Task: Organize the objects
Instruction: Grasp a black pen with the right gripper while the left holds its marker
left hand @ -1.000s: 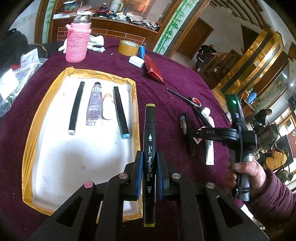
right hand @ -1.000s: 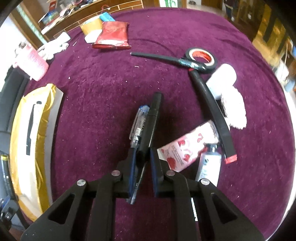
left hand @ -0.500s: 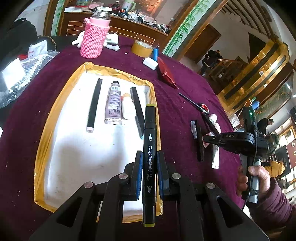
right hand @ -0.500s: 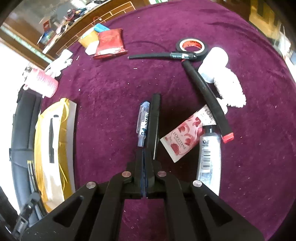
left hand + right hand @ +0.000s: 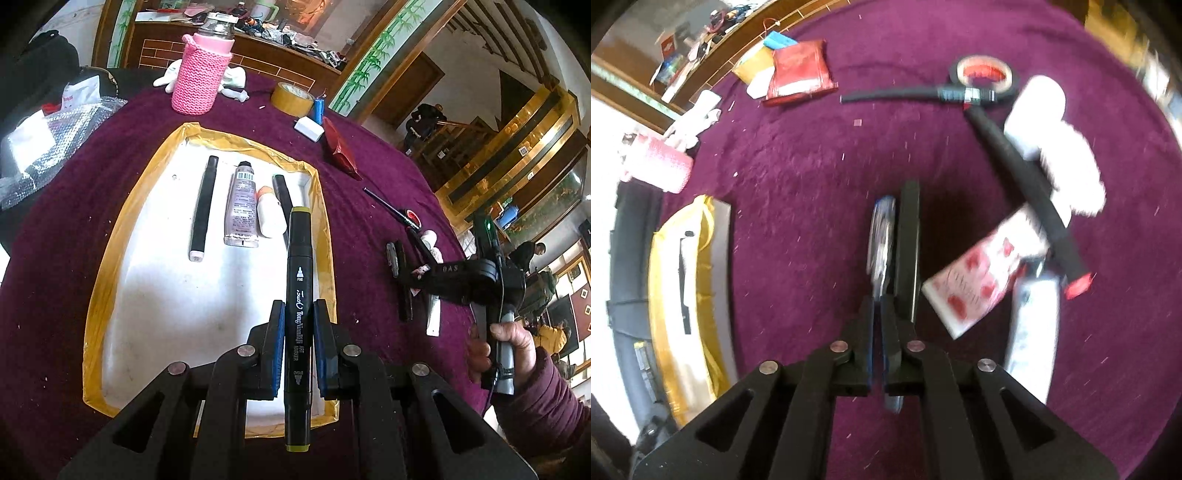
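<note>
My left gripper [image 5: 298, 328] is shut on a black art marker [image 5: 299, 280] with olive-green ends, held above the right side of the white tray [image 5: 155, 295] with the yellow taped rim. In the tray lie a black marker [image 5: 203, 208], a grey tube [image 5: 242, 206], a small white bottle [image 5: 270, 218] and another black marker [image 5: 282, 190]. My right gripper [image 5: 878, 314] is shut on a clear blue pen [image 5: 881, 236], beside a black marker [image 5: 908, 243] on the purple cloth. The right gripper also shows in the left wrist view [image 5: 402, 280].
On the cloth lie a floral hand-cream tube [image 5: 982, 277], a white tube [image 5: 1030, 317], a long black red-tipped marker [image 5: 1027, 192], black tape [image 5: 984, 72], a lighter wand [image 5: 923, 94], a white roll [image 5: 1034, 110], a red packet [image 5: 801, 70]. A pink knit bottle [image 5: 203, 77] and yellow tape [image 5: 291, 98] stand far back.
My right gripper has shut on the clear blue pen and the view blurs as it moves. My left gripper has carried the marker left, over the tray's right side.
</note>
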A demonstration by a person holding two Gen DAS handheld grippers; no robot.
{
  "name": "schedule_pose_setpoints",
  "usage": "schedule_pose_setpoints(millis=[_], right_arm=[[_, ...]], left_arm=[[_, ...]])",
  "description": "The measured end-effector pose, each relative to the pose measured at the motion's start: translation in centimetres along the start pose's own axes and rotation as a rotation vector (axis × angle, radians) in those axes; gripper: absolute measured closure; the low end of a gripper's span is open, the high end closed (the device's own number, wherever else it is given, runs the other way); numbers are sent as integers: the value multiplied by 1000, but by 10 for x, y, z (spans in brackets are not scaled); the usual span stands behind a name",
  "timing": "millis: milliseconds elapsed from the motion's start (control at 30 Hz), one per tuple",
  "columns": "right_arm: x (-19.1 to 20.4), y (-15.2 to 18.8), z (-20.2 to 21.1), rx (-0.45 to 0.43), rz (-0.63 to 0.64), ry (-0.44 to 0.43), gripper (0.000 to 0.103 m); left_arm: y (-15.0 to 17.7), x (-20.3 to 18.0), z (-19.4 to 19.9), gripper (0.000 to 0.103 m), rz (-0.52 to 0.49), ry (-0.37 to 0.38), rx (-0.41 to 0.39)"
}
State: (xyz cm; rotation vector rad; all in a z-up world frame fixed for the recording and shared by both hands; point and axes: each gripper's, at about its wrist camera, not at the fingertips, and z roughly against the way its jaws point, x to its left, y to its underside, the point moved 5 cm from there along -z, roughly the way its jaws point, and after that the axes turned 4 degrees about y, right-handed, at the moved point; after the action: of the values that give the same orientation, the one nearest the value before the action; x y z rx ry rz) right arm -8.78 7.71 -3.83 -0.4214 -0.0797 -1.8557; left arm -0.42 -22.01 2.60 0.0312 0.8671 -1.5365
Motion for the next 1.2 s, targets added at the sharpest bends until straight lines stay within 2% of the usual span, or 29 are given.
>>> schedule_pose_setpoints(millis=[133, 200, 267, 333, 633, 700, 833, 900, 1000, 1200], right_arm=[[-7, 2, 0, 7, -40, 9, 99], [-5, 2, 8, -7, -44, -7, 93], [-4, 2, 18, -30, -43, -19, 78], [-2, 1, 27, -60, -41, -34, 68], [-4, -3, 8, -26, 76, 164, 68], [-5, -7, 4, -35, 85, 163, 69], [5, -13, -4, -41, 148, 224, 89], [8, -11, -5, -47, 173, 240, 91], [5, -8, -2, -29, 155, 179, 91], [-10, 1, 23, -16, 40, -48, 91]], left_arm=[[-1, 2, -1, 92, 6, 9, 2], [0, 2, -1, 92, 6, 13, 4], [0, 4, -1, 92, 9, 16, 3], [0, 6, -1, 92, 16, 18, 1], [1, 6, -1, 92, 16, 26, 8], [2, 6, -1, 92, 18, 24, 10], [4, 10, -1, 92, 28, 16, 12], [5, 11, -1, 92, 32, 10, 10], [4, 13, 4, 92, 38, 1, -2], [-5, 25, 12, 92, 52, -33, -31]])
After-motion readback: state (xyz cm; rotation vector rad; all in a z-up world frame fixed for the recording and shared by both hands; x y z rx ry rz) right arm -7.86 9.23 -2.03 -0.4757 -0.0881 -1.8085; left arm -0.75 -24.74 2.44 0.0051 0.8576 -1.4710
